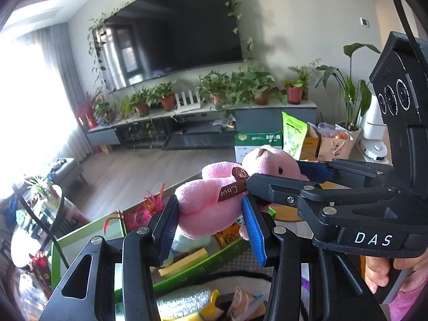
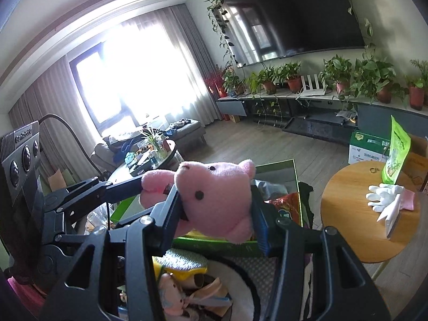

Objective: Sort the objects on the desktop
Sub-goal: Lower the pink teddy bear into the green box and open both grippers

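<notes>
Green box (image 1: 187, 270) with clutter just below; round wooden table (image 2: 347, 240) with white glove (image 2: 385, 195) at right. Pink plush toy (image 1: 211, 203) lifted over the box, body pinched in left gripper (image 1: 211, 230), head clamped in right gripper (image 2: 216, 214), both half closed.

I'm looking across a living room: a big dark television (image 1: 176, 26) on the pale wall, vines trailing round it. Below runs a long low media console (image 1: 203, 123) lined with potted plants (image 1: 240, 85). Grey wood-look floor (image 1: 139, 165). Harsh daylight floods through the curtained window (image 2: 133, 75). A round wooden side table (image 2: 347, 230) sits right.
</notes>
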`<state>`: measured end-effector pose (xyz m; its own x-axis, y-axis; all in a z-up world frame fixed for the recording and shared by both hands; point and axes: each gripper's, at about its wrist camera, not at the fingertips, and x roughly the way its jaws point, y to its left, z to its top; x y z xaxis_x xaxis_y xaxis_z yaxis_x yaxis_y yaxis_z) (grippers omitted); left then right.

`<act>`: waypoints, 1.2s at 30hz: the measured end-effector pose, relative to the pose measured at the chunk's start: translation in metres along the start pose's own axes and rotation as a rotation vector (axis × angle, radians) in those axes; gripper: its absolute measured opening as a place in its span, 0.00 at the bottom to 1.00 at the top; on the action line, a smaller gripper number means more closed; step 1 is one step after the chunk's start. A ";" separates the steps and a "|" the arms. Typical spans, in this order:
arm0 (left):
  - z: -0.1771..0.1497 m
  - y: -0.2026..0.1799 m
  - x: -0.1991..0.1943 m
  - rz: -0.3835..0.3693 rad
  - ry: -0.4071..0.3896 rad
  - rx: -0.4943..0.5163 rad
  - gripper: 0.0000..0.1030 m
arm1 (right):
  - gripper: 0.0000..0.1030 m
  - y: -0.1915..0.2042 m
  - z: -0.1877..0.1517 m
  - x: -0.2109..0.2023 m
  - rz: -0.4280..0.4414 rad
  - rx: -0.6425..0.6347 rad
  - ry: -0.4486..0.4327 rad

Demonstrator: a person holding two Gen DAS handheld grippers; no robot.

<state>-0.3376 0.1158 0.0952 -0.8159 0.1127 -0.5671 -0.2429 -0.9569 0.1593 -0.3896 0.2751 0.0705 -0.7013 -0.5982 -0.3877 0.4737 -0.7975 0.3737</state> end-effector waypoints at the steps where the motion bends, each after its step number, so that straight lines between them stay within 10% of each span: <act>1: 0.002 0.002 0.005 -0.003 0.008 -0.006 0.46 | 0.48 -0.002 0.001 0.004 0.000 0.000 0.002; 36: 0.019 0.035 0.177 0.067 0.227 -0.027 0.51 | 0.52 -0.100 0.017 0.161 0.020 0.123 0.104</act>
<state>-0.5002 0.1071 0.0157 -0.6903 -0.0110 -0.7235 -0.1761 -0.9673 0.1828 -0.5590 0.2600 -0.0148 -0.6307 -0.6235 -0.4620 0.4134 -0.7738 0.4800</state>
